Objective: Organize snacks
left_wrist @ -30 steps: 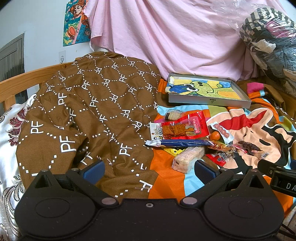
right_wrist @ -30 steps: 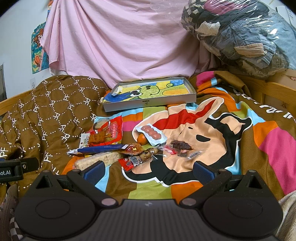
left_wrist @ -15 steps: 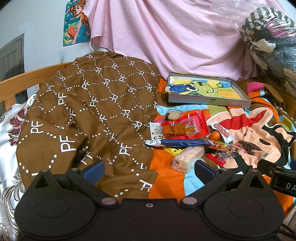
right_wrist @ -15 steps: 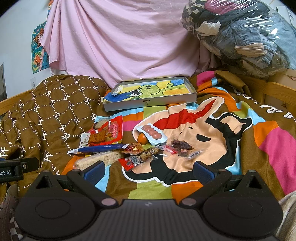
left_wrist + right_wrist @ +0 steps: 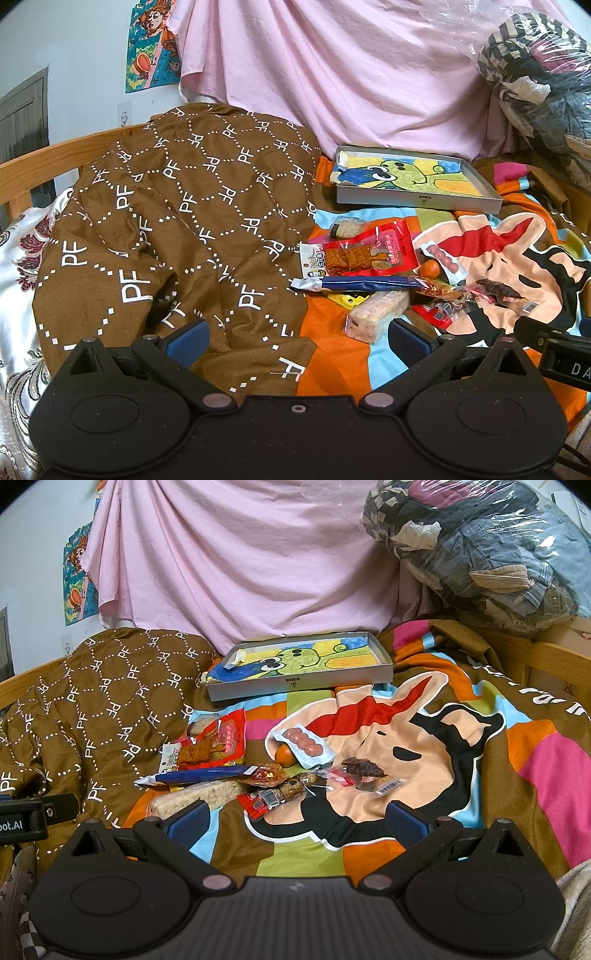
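A pile of snacks lies on the colourful blanket: a red packet point(image 5: 365, 251) point(image 5: 218, 744), a blue bar point(image 5: 365, 284) point(image 5: 203, 775), a pale rice cracker pack point(image 5: 376, 312) point(image 5: 199, 795), a pack of pink sausages point(image 5: 304, 743), an orange point(image 5: 285, 755) and a dark jerky pack point(image 5: 364, 770). A grey tray with a cartoon drawing point(image 5: 413, 184) point(image 5: 299, 664) sits behind them. My left gripper point(image 5: 297, 338) is open and empty, near the cracker pack. My right gripper point(image 5: 295, 819) is open and empty, in front of the pile.
A brown patterned quilt point(image 5: 177, 221) is heaped on the left. A pink sheet point(image 5: 240, 561) hangs behind. A plastic bag of clothes point(image 5: 480, 554) sits at the back right. A wooden bed rail point(image 5: 40, 162) runs along the left.
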The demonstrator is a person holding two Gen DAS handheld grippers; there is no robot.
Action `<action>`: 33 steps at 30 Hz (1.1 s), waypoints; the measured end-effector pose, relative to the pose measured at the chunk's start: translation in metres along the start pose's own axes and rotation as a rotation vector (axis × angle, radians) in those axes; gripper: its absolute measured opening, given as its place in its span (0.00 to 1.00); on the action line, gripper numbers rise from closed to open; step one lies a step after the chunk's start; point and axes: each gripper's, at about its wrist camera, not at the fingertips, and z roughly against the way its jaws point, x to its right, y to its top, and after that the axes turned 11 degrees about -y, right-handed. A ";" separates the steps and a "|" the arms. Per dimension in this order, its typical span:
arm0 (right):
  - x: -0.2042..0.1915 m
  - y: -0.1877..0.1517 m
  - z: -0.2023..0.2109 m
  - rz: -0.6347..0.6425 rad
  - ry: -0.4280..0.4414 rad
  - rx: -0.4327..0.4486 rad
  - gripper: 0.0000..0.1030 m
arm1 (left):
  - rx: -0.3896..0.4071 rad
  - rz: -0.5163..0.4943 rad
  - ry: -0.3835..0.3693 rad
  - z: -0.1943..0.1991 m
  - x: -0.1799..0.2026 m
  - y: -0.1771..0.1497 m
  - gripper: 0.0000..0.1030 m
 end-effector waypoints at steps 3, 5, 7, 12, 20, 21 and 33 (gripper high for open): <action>0.000 0.000 0.000 0.000 0.000 0.000 1.00 | -0.001 0.000 0.000 0.000 0.000 0.000 0.99; 0.000 0.000 0.000 0.000 0.000 -0.001 1.00 | 0.000 -0.001 0.001 0.000 0.000 0.000 0.99; 0.000 0.001 0.000 0.000 0.000 -0.001 1.00 | -0.001 -0.001 0.001 0.000 0.000 0.000 0.99; 0.000 0.001 0.001 0.003 -0.003 -0.008 1.00 | 0.002 -0.015 0.010 0.000 0.001 0.000 0.99; -0.002 0.000 -0.003 0.012 -0.004 -0.022 1.00 | -0.006 -0.030 0.017 -0.003 0.002 0.000 0.99; -0.003 0.000 -0.003 0.014 -0.005 -0.025 1.00 | -0.009 -0.032 0.020 -0.005 0.003 0.001 0.99; -0.005 0.005 -0.016 0.018 -0.009 -0.099 1.00 | -0.060 -0.047 0.044 -0.021 0.007 0.009 0.99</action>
